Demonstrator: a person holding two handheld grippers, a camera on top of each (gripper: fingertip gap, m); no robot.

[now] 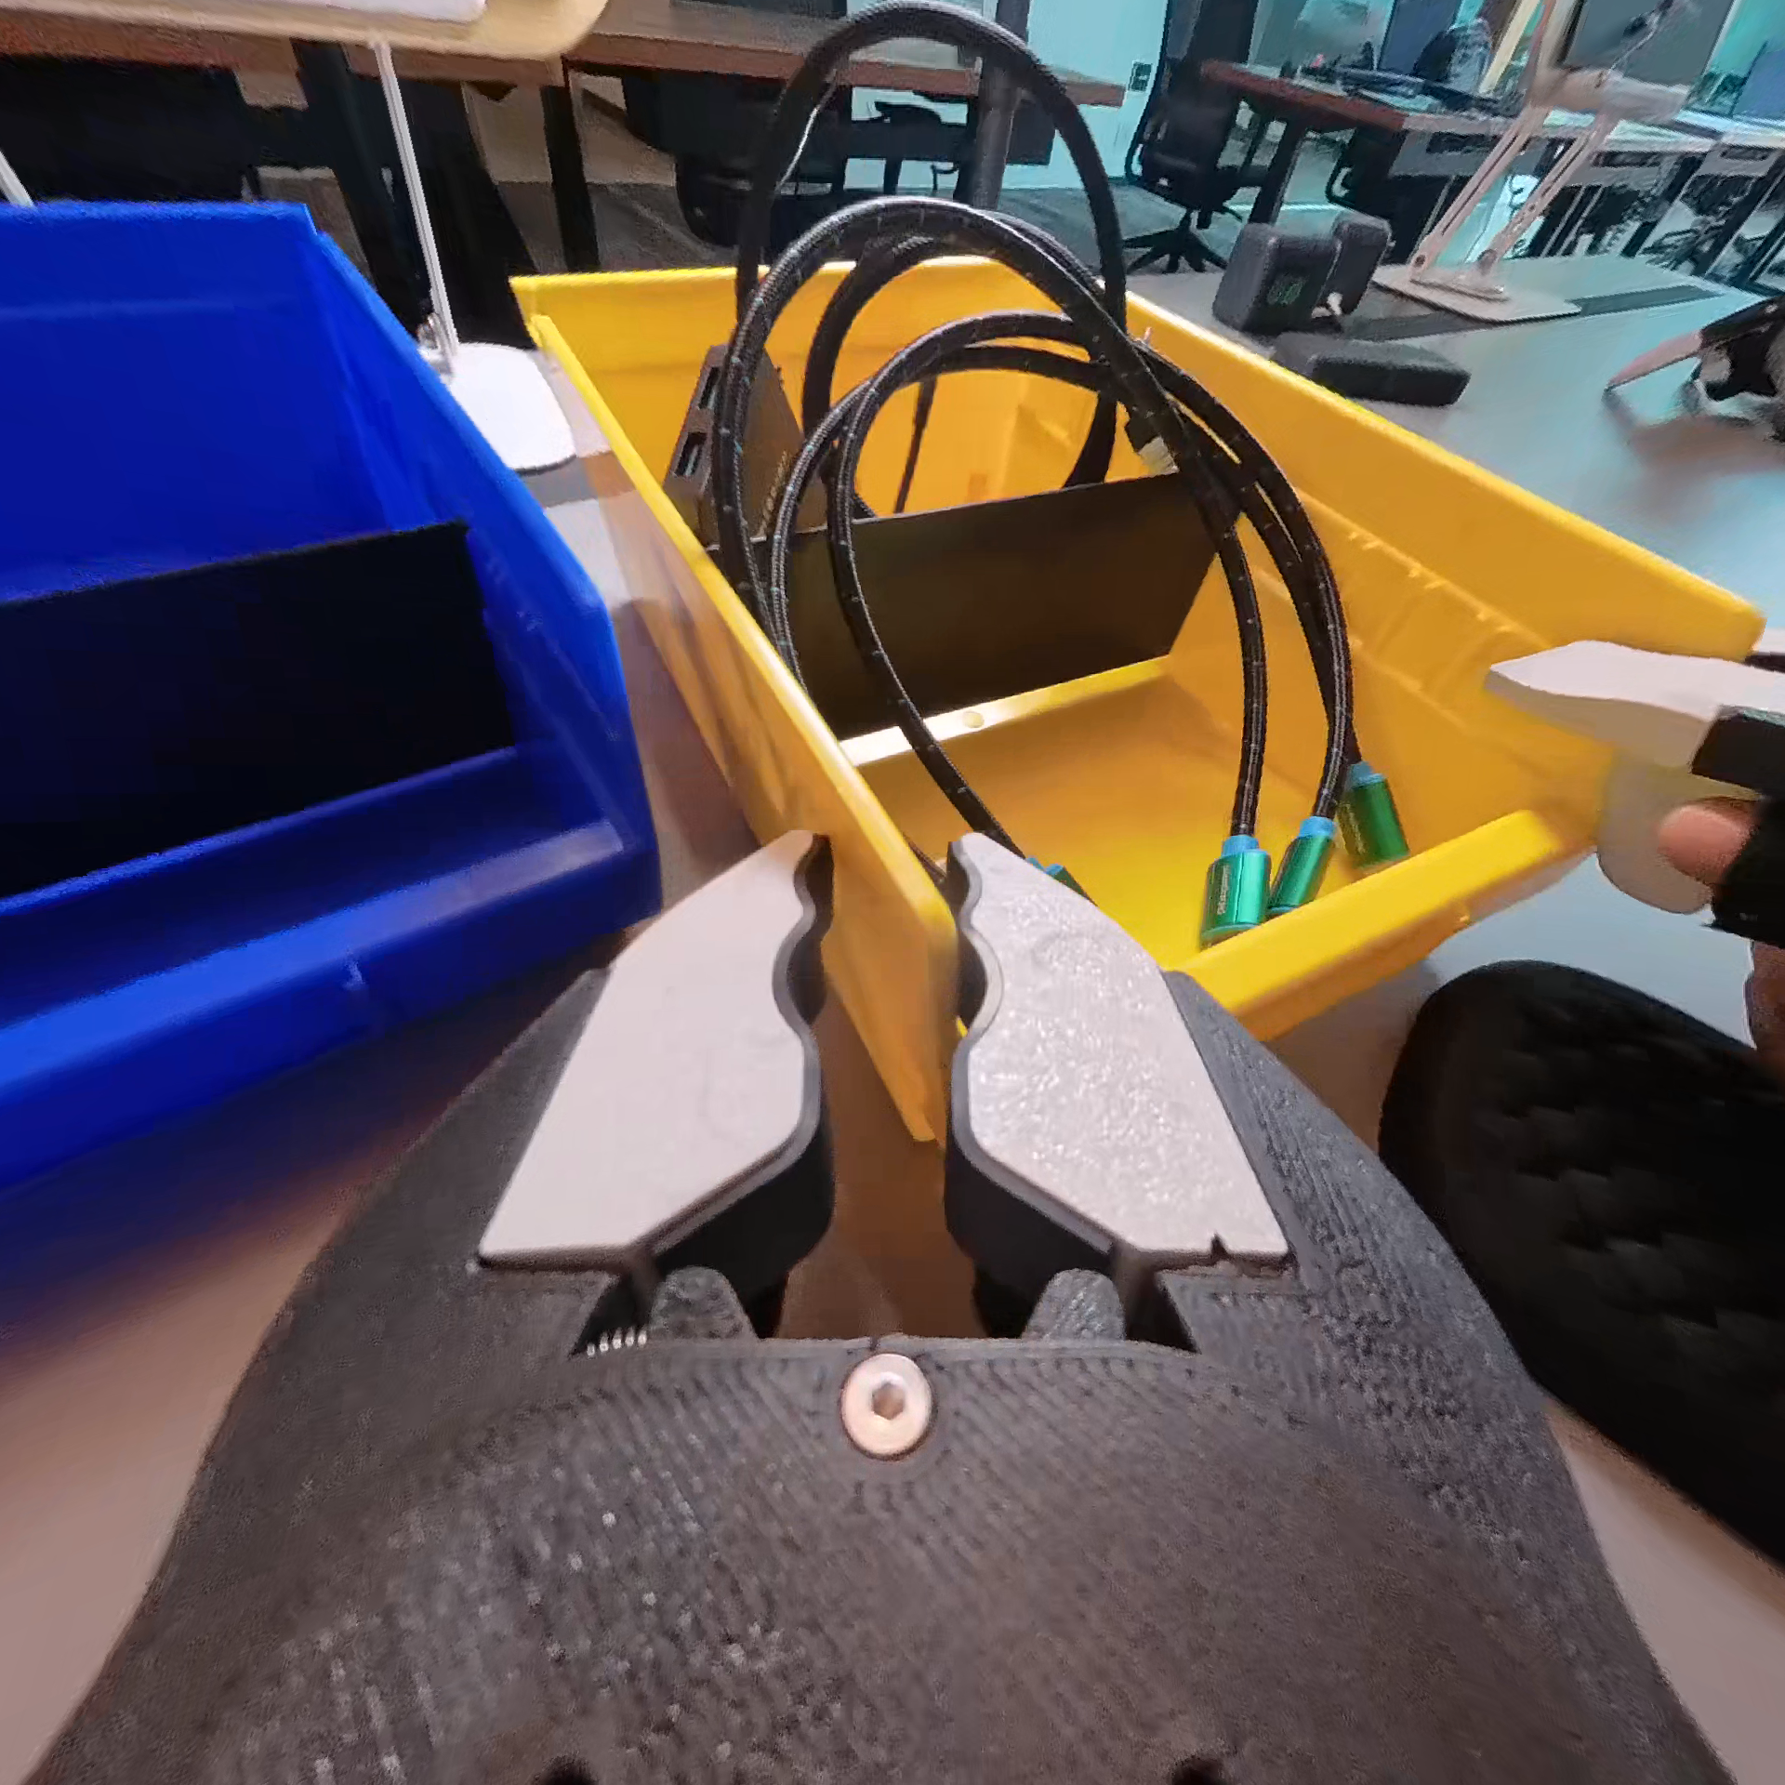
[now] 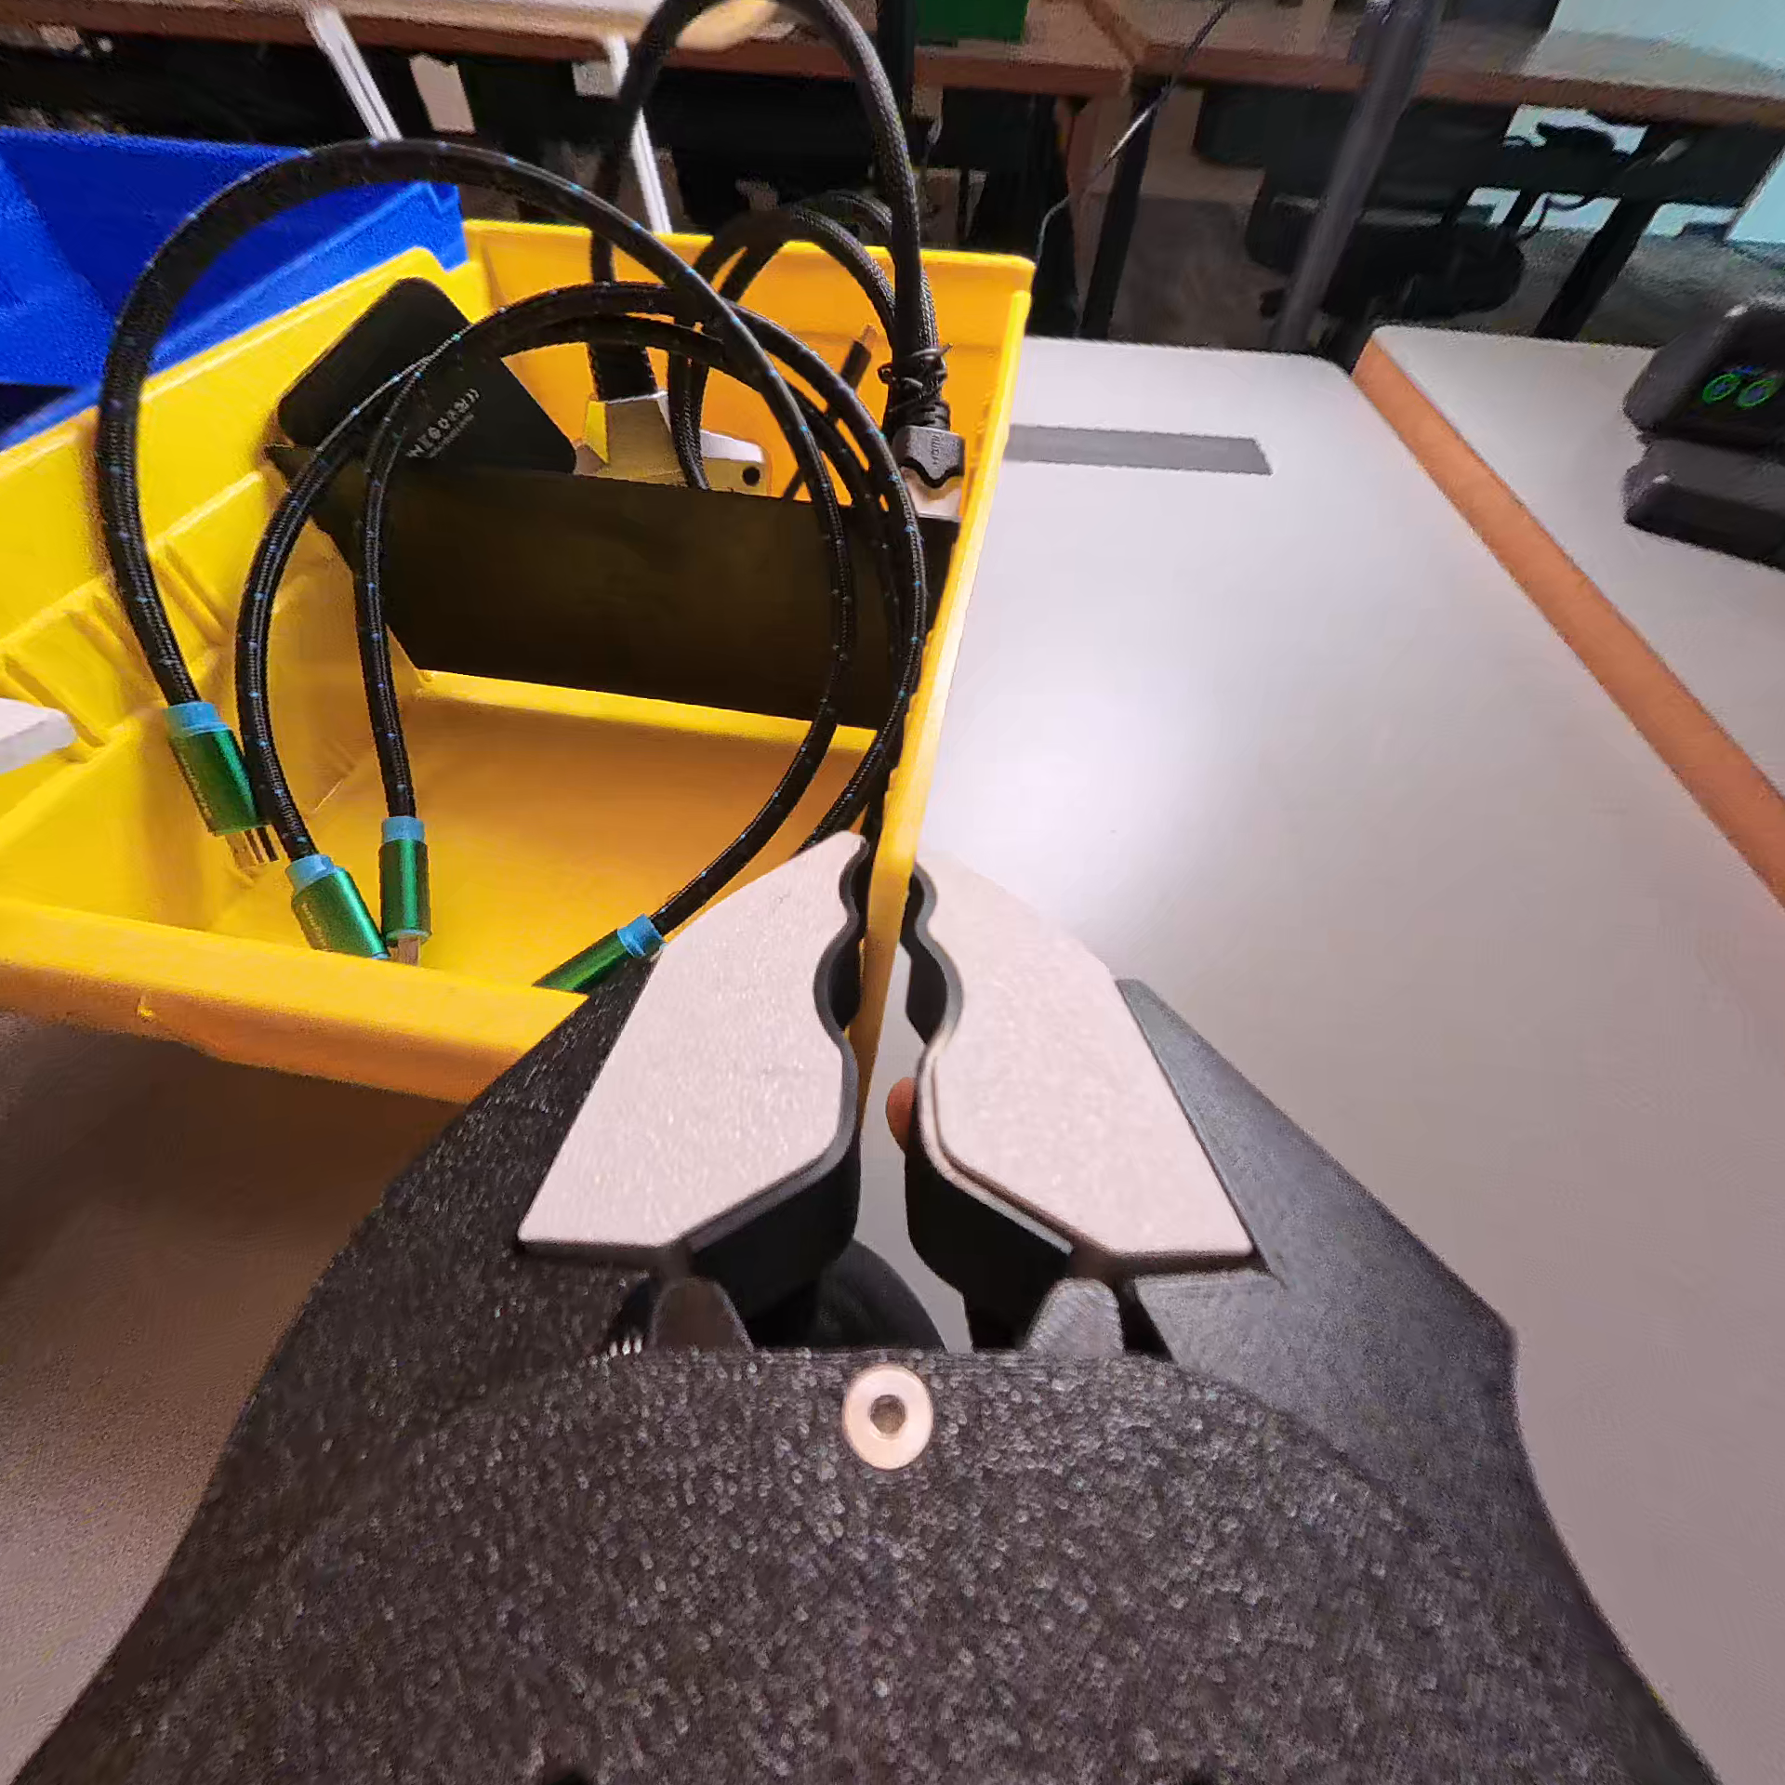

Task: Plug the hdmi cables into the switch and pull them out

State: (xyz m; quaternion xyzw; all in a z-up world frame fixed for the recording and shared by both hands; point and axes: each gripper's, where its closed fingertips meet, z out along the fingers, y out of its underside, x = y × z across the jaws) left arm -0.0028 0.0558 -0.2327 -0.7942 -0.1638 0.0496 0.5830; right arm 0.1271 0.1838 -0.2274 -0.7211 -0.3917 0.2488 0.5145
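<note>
A yellow bin (image 1: 1449,541) holds a black HDMI switch (image 1: 744,425) behind a black divider (image 1: 1014,580). Several black braided cables loop forward, and their green plugs (image 1: 1236,889) lie loose on the bin floor. My left gripper (image 1: 881,850) straddles the bin's left wall near the front corner, with both pads on it. My right gripper (image 2: 889,860) is shut on the thin right wall of the bin (image 2: 193,995), and it also shows in the left wrist view (image 1: 1632,715). The switch (image 2: 425,386) and green plugs (image 2: 333,908) show in the right wrist view too.
A blue bin (image 1: 241,869) stands close to the left of the yellow one. A black padded cushion (image 1: 1594,1159) lies at the front right. The grey table (image 2: 1256,773) stretches to the right, with dark devices (image 2: 1710,425) at its far right edge.
</note>
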